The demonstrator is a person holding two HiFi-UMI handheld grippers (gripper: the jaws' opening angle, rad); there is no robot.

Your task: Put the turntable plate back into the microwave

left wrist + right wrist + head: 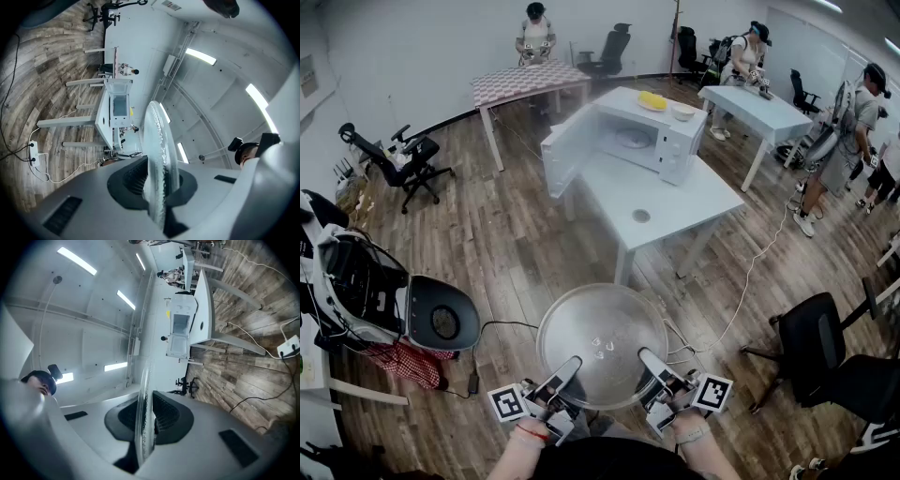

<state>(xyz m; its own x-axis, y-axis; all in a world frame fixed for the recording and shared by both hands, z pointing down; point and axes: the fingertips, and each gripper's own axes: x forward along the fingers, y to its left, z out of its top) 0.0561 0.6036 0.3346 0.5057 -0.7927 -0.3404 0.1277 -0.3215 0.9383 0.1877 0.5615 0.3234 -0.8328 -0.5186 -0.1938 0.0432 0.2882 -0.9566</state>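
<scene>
Head view: the glass turntable plate (602, 345) hangs roughly level above the wooden floor (502, 244), close in front of the person and gripped at its near rim on both sides.
Left gripper: the left gripper (567, 370) has its jaws clenched on the near-left rim; in the left gripper view the glass runs edge-on between the two dark pads.
Right gripper: the right gripper (652, 364) bites the near-right rim in the same way; in the right gripper view the thin glass edge sits squeezed between its jaws.
Microwave: the white microwave (628, 141) stands on the white counter (675, 202), well apart from the plate and straight ahead, its door (565, 157) swung wide to the left and its cavity facing the person.
Cavity: a pale round shape lies on its floor, too small to identify.
Done so far: the plate is up and held in both grippers, and the door is already open.
Left to do: by the look of it, nearly everything, namely reaching the counter, passing the plate through the opening, seating it flat on the cavity floor and letting go.
Hand pose: the left hand (525, 436) and right hand (689, 431) sit low by the torso, wrists near each other, the grippers angled forward and slightly inward so that they meet the rim symmetrically.
</scene>
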